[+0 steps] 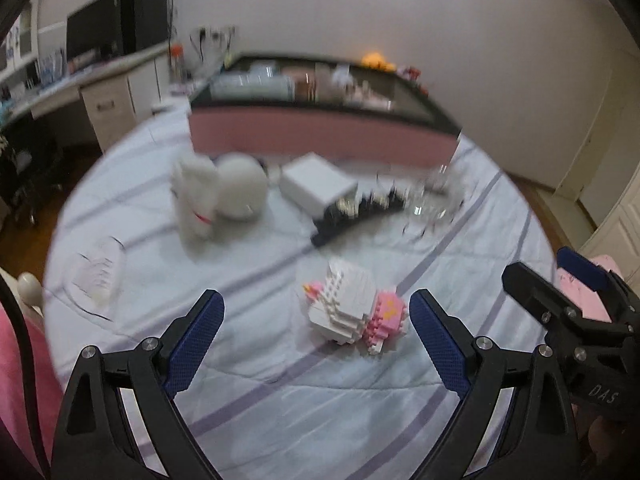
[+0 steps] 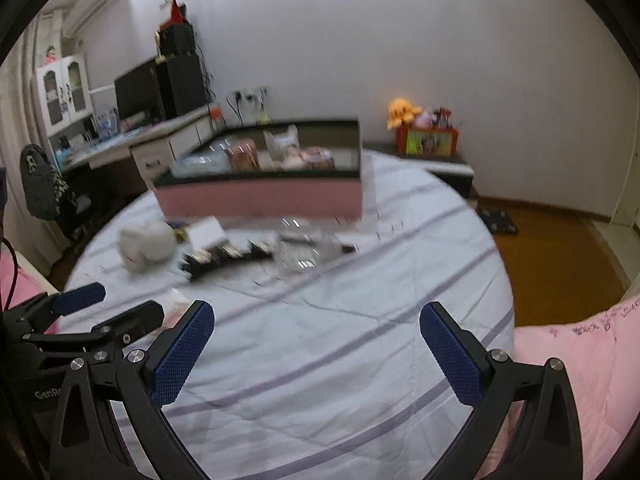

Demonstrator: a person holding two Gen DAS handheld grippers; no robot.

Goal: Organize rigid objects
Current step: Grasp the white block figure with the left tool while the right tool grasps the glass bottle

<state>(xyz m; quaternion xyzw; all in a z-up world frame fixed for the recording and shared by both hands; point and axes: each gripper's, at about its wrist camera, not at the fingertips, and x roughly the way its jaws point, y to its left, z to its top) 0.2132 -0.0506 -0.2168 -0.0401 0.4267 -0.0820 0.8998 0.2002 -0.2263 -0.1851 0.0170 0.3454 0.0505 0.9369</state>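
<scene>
A white and pink brick-built model (image 1: pixel 352 312) lies on the striped bedsheet (image 1: pixel 280 396). My left gripper (image 1: pixel 316 312) is open, its blue pads either side of the model and not touching it. My right gripper (image 2: pixel 316 324) is open and empty over bare sheet; it also shows in the left wrist view (image 1: pixel 560 280) at the right. Farther back lie a white plush toy (image 1: pixel 220 196), a white box (image 1: pixel 316 184), a black tray of small items (image 1: pixel 356 212) and clear glassware (image 1: pixel 432 200). A pink storage box (image 1: pixel 320 136) holding several items stands behind them.
A desk with a monitor (image 2: pixel 140 96) stands at the left. A low shelf with toys (image 2: pixel 424 128) is at the far wall. A pink quilt (image 2: pixel 580 360) lies at the right. A clear plastic packet (image 1: pixel 96 276) lies at the left of the sheet.
</scene>
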